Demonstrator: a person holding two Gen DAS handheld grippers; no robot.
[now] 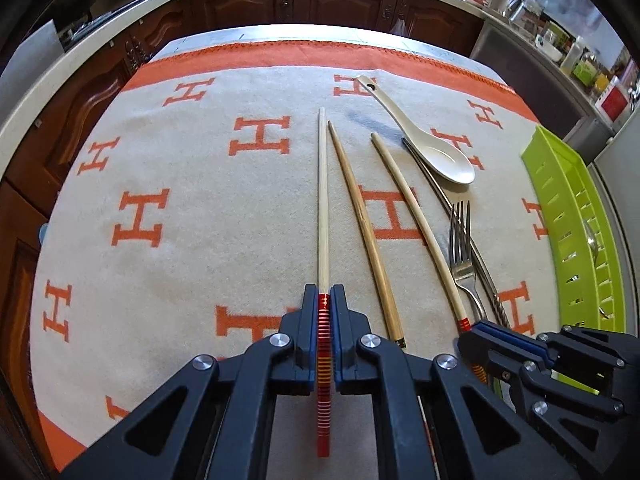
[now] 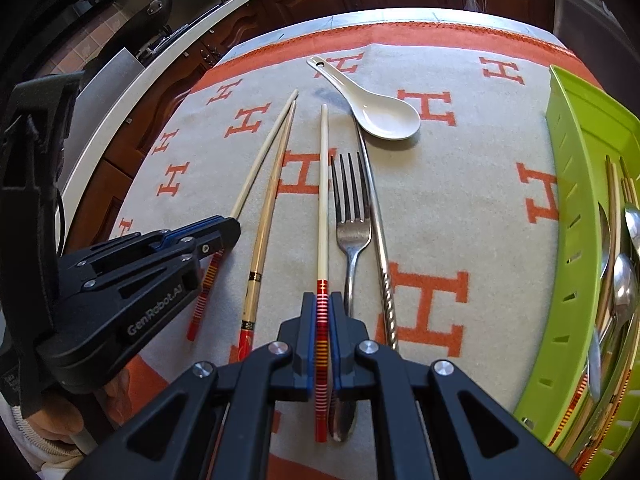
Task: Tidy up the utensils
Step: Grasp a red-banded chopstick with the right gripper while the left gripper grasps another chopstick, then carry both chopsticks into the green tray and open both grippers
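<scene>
Right now I am gripping a red-banded chopstick in my left gripper, its jaws clenched on the banded handle, while my right gripper is clamping its twin chopstick the same way. Both sticks are lying along the blanket on the bench, tips pointing away. Beside them a darker bamboo chopstick, a fork, a twisted metal stick and a white spoon are waiting. Off right, the green tray is already holding several spoons and chopsticks, so I judge I am past halfway.
</scene>
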